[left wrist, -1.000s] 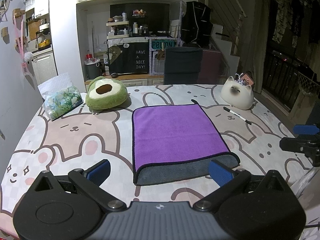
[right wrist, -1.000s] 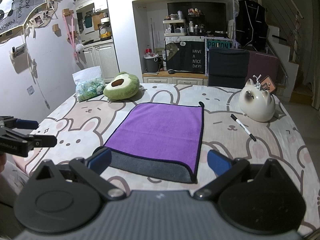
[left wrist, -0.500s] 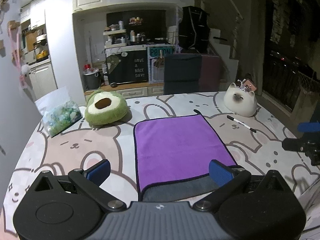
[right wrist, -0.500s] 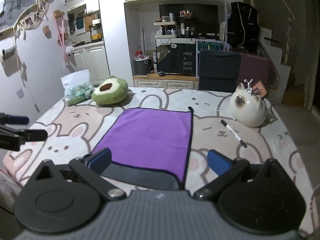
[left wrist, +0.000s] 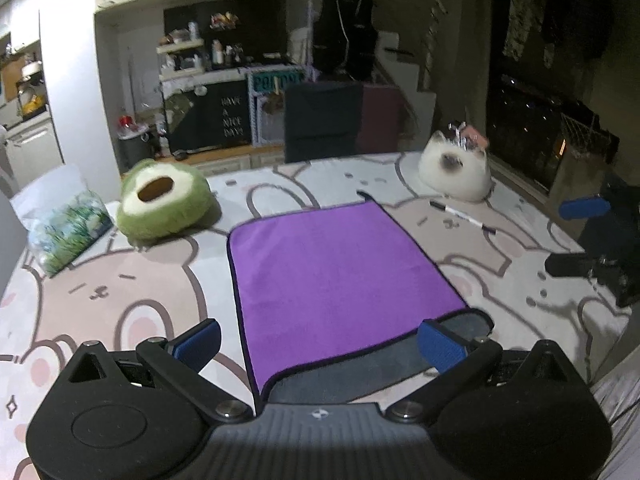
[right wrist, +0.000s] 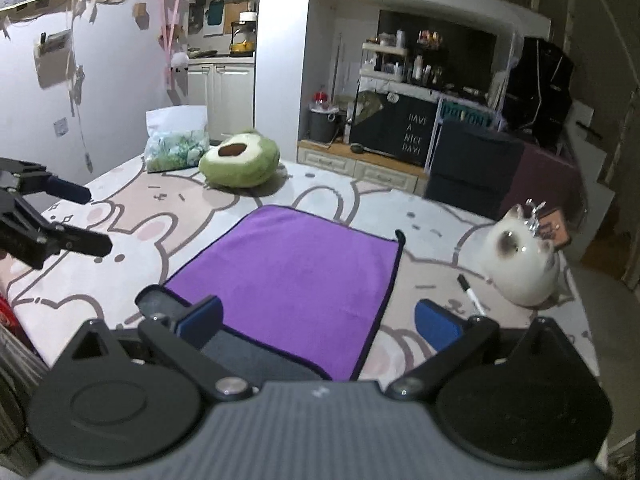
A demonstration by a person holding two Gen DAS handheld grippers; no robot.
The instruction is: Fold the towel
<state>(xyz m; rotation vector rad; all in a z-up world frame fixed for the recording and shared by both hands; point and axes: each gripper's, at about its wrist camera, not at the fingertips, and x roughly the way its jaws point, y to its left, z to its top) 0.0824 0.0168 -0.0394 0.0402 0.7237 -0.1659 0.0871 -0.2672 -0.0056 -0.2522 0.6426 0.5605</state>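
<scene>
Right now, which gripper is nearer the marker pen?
Right. The right gripper hangs open over the towel's near edge, the marker pen just beyond its right finger. The left gripper is open farther left, the towel between.

Matte black left gripper (left wrist: 319, 343) and right gripper (right wrist: 319, 322), alike: ribbed grey centre plate with small white emblem, round embossed discs at 8 and 4 o'clock, silver pivot screws, triangular cut-outs, blue pads (left wrist: 441, 344) on the fingers.
</scene>
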